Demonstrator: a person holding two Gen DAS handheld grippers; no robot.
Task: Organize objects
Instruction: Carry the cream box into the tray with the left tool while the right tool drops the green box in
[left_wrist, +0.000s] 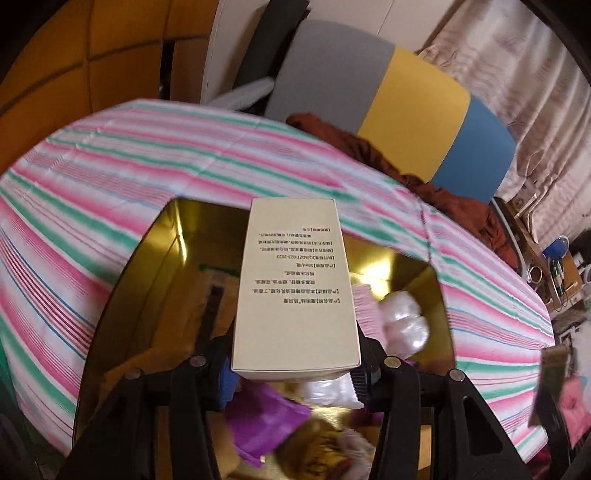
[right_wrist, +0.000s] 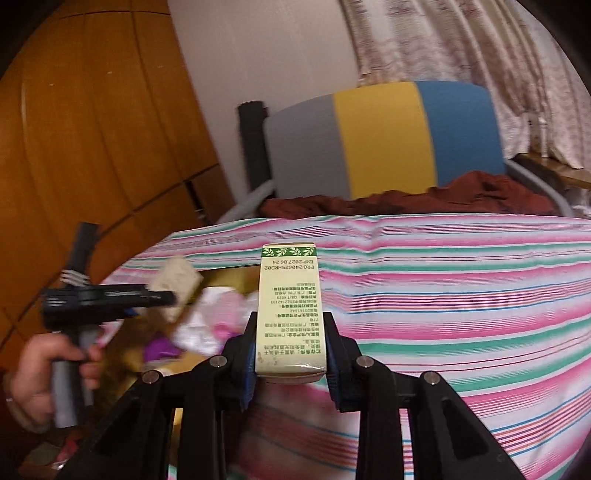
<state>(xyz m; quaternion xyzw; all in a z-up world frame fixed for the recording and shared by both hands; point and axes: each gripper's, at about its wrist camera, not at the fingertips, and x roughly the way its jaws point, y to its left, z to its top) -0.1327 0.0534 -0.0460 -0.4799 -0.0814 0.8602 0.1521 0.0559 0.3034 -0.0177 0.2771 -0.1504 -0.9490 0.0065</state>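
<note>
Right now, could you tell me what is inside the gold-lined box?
The gold-lined box holds white plastic-wrapped packets, a purple packet and brownish items. The beige carton in the left claw hides its middle.

Home bedroom. Striped bedsheet over a bed, floral curtains, wooden wardrobe, rumpled brown clothing by the headboard

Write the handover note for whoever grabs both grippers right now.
Left gripper: shut on a beige box, held over the open gold-lined bin.
Right gripper: shut on a green-trimmed carton, held over the striped sheet, to the right of the bin.
Done: the bin already holds bags and packets, including a purple packet.
Left: neither box is set down yet; each presumably goes into the bin.
</note>
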